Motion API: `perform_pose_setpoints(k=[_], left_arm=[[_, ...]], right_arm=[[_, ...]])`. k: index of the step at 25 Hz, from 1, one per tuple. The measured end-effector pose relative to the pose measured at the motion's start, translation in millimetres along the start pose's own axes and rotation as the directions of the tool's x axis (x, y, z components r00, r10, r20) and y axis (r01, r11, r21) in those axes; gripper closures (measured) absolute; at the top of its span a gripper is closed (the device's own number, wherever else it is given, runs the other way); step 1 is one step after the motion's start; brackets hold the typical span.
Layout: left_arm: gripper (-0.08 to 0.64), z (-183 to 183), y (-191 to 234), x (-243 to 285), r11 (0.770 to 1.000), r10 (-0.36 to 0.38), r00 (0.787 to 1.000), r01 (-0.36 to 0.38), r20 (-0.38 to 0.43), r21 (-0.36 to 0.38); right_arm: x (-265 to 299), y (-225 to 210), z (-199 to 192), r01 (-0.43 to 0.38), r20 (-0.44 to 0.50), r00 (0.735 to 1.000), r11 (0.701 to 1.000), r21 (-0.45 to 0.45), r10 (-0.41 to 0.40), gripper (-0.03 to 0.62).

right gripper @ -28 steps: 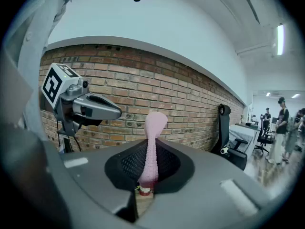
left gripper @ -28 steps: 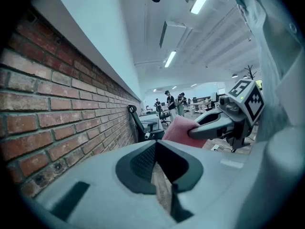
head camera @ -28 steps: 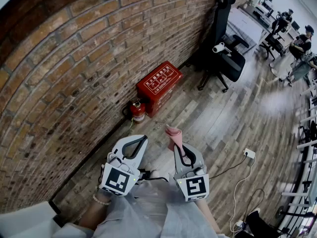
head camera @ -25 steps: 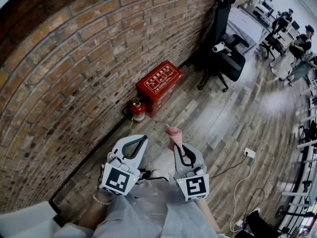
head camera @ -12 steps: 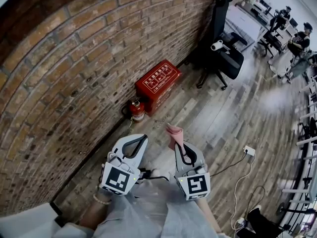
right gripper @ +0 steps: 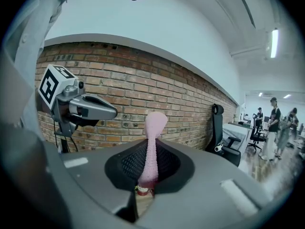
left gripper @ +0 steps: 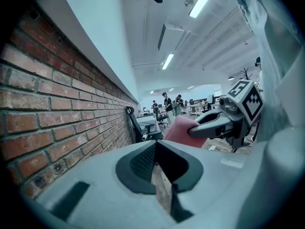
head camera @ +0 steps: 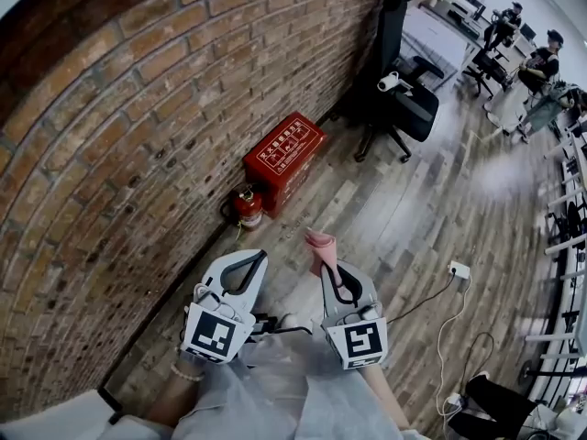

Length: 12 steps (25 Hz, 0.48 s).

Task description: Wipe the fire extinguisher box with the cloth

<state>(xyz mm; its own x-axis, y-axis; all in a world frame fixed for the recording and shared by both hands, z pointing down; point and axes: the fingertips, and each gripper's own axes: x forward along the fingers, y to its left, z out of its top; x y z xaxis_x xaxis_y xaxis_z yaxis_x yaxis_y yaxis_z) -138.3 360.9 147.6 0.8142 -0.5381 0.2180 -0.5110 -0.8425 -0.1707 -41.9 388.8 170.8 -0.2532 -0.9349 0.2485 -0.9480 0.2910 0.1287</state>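
- Cloth [head camera: 318,244], pink, is pinched between the jaws of the right gripper [head camera: 326,266]. It sticks out past their tips as a narrow roll with a rounded end.
- The fire extinguisher box [head camera: 284,157] sits on the wooden floor [head camera: 404,218] against the brick wall [head camera: 119,126]. It is ahead of both grippers and well apart from them, and the cloth does not touch it.
- The left gripper [head camera: 258,256] is held just beside the right one, its jaws pressed together with nothing between them.
- Only the head view shows the box whole. It is red and rectangular, and its top has a thin white border and white characters too small to read. A red fire extinguisher [head camera: 246,206] stands just beside its nearer end.
- The right gripper view shows the cloth's fine knitted texture where the dark ribbed pads squeeze it flat. Above them it widens into a soft lobe, seen against the bricks.
- The left gripper view does not show the box. It shows the cloth's end from the side, with a black office chair [head camera: 401,90] by the wall beyond.
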Motion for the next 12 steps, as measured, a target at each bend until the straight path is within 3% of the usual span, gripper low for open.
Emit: perform_pose_setpoints(k=[12], left_arm=[[0.562,-7,3,-14,0.998,-0.061,0.998,0.060,0.028,0.031]], right_arm=[[-10,21,-6,0.081,-0.005,0.997,0.997,-0.013,-0.081,0.565]])
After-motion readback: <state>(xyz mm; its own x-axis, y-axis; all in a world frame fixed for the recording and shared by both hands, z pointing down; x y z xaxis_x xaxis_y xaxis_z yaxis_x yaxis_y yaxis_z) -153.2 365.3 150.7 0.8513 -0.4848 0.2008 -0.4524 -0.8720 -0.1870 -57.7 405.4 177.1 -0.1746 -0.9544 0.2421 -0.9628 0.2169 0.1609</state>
